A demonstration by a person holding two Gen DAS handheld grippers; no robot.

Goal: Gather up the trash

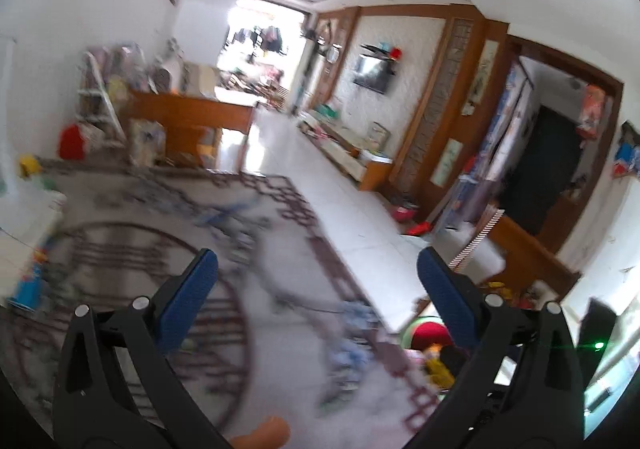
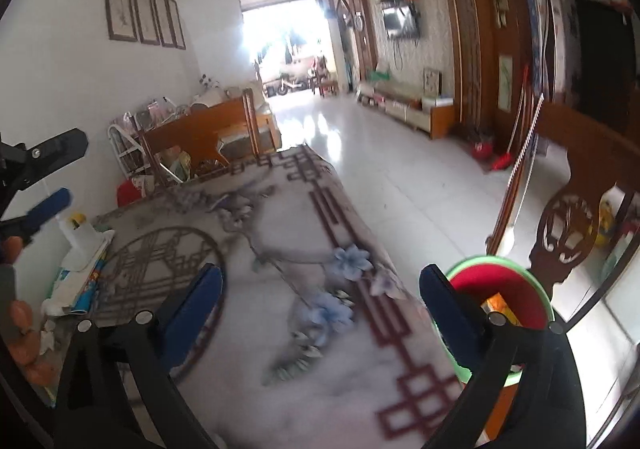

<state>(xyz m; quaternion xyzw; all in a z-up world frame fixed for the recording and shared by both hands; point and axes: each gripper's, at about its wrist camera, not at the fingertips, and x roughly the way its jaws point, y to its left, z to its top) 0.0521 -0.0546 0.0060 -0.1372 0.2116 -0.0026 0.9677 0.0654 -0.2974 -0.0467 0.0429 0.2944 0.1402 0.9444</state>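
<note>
The left gripper (image 1: 318, 269) stands with its jaws spread wide and nothing between the blue pads (image 1: 188, 297); the picture from it is smeared by motion. The right gripper (image 2: 320, 285) is likewise wide open and empty, and the left gripper also shows at the far left edge of the right wrist view.

Below and ahead of both lies a patterned cloth (image 2: 280, 249), pale with brown lattice borders, a round brown motif and blue flowers, covering the tabletop. Just right of the right gripper's right finger, partly hidden behind it, stands a bin (image 2: 500, 281) with a green rim and red inside, its mouth facing up; something orange and yellow lies in it, too hidden to name. In the left wrist view the same bin sits low behind the right finger.

To the left of the right gripper, at the cloth's edge, lies a heap of paper and packaging (image 2: 80, 273), white and blue with some coloured print, running roughly away from the camera. No writing on it can be read.

Further out are a wooden chair back (image 2: 568, 225) to the right and a white tiled floor (image 2: 380, 153).
</note>
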